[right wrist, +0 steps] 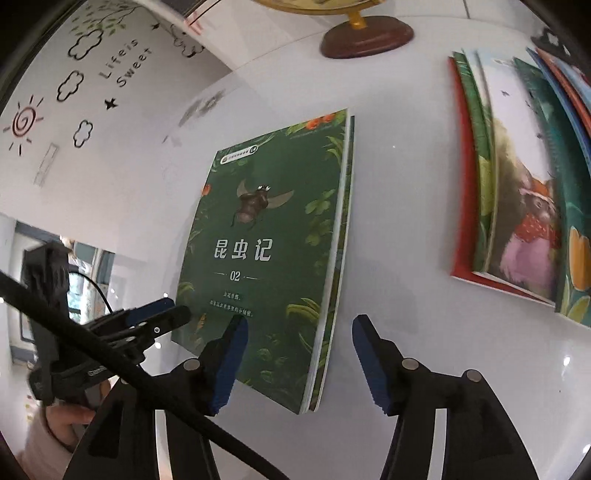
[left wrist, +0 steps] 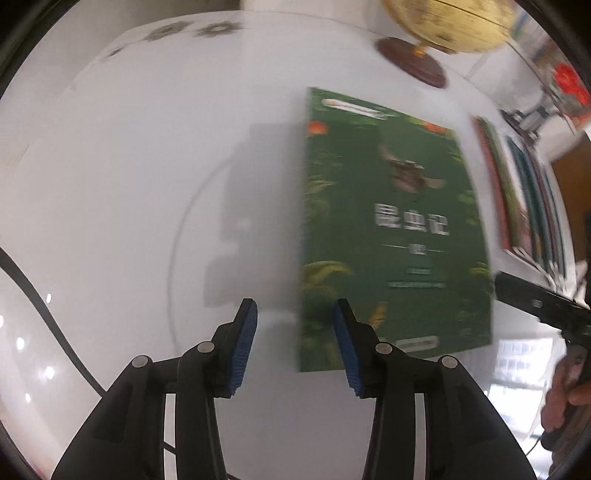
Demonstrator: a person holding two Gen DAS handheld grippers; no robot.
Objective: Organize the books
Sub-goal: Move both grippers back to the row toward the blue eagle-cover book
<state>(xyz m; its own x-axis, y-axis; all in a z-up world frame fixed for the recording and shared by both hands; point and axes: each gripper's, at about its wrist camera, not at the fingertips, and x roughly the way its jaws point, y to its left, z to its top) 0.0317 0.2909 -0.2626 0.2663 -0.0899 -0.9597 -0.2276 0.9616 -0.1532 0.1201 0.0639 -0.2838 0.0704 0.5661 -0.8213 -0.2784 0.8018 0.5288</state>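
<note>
Both grippers, left gripper (left wrist: 295,310) and right gripper (right wrist: 299,326), hover jaws parted, unclamped, over green book (right wrist: 269,251).

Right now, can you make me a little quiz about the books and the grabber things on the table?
1. True or false: the green book lies flat on the white table with its cover facing up.
2. What stands beyond the green book? A) a lamp B) a globe C) a cup
3. Fill in: the right gripper has its jaws ____, with nothing pinched.

Key
1. True. An insect picture shows on the cover.
2. B. Its dark red base sits on the table; the other books lie off to the side.
3. Open. The left gripper is open too; neither pinches the book.
</note>
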